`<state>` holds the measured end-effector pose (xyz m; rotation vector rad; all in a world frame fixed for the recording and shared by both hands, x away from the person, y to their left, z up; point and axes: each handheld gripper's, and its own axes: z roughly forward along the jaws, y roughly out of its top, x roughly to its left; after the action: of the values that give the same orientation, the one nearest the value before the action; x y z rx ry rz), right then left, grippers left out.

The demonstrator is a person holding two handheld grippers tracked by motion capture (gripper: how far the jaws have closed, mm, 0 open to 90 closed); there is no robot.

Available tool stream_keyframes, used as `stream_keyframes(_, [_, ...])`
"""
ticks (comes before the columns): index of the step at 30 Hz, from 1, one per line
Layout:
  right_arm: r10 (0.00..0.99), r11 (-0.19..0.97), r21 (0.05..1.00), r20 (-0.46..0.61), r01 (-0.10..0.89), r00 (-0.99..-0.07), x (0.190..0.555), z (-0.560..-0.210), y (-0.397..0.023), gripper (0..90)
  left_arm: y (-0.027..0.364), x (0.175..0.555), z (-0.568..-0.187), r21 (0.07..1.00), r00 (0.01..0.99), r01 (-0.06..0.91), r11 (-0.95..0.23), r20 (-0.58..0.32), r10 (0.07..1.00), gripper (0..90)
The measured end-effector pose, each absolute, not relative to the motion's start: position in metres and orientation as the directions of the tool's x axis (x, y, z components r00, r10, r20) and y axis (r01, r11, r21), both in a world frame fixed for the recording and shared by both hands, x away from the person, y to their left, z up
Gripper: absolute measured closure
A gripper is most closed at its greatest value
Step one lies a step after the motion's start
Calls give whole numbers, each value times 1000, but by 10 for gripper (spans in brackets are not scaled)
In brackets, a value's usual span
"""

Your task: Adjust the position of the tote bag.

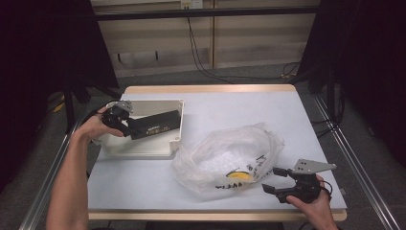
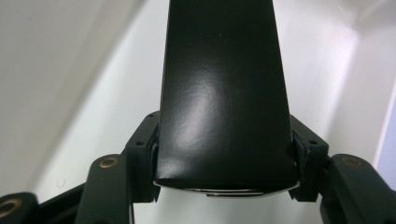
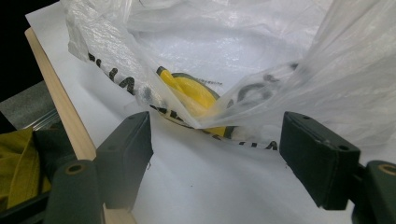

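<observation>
Inside the white tray (image 1: 143, 146), your left gripper (image 1: 125, 125) clamps the near end of the long black box (image 1: 155, 124), which lies along the tray's floor. Right of the tray, your right gripper (image 1: 274, 181) stands open, just beside the plastic bag (image 1: 230, 153).

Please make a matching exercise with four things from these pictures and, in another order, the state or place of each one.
Things:
1. black box
2. plastic bag
3. right gripper
4. white tray

States:
A. lies crumpled on the table, mouth open
B. open, holds nothing
C. stands at the table's left side
D. clamped at one end by the left gripper

Pairs: 1-D, 2-A, 3-B, 4-C
</observation>
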<state>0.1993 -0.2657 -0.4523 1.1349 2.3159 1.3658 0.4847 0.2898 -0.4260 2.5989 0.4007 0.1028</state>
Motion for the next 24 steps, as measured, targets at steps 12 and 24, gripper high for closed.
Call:
stream_keyframes(12, [712, 272, 821, 179, 502, -679, 199, -452, -266, 245, 299, 482, -421, 496, 928, 319, -808, 8, 372, 334])
stream_keyframes(24, [714, 266, 824, 181, 501, -676, 201, -450, -263, 244, 321, 459, -394, 608, 819, 447, -657, 18, 574, 367])
